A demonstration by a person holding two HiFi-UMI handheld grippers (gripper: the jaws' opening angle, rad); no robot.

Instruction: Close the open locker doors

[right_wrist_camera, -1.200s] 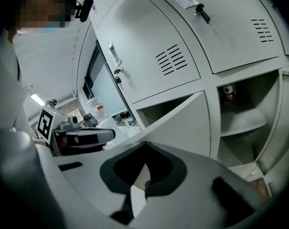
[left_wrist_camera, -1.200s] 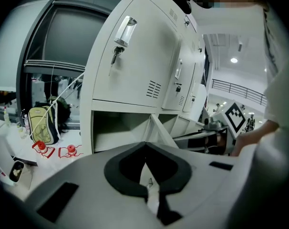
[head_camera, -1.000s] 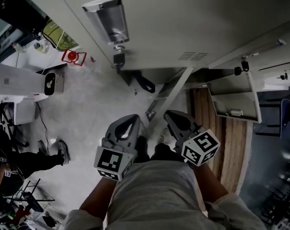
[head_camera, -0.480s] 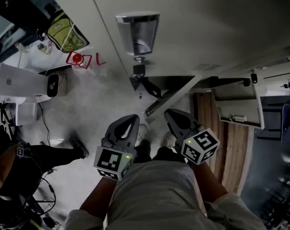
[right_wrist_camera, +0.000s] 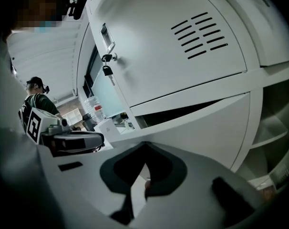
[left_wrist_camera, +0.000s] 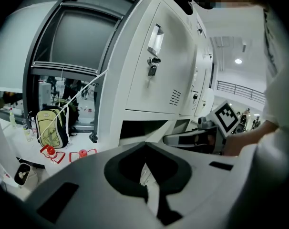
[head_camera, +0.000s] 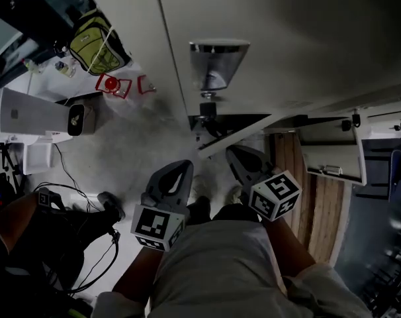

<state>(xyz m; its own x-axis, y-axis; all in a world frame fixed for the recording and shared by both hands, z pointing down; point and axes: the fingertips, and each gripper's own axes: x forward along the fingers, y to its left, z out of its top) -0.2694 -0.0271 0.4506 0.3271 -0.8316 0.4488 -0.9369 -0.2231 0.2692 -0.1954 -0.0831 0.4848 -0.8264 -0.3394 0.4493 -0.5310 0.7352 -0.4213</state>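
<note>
yellow-green backpack [head_camera: 94, 42] on the floor at far left | left gripper [head_camera: 185, 164] low before the lockers, jaws together, empty | upper locker door [left_wrist_camera: 168, 66] shut, padlock [left_wrist_camera: 152, 69] hanging | lower locker door [right_wrist_camera: 201, 128] ajar | right gripper [head_camera: 233, 153] near it, jaws together, empty | second open locker door [head_camera: 329, 152] at far right

Dim head view, fisheye-warped edges, motion blur

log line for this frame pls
stage: before push | left gripper: shut, empty | right gripper: shut, empty | white metal lower locker door: ajar, just ahead of right gripper, contact unclear
</note>
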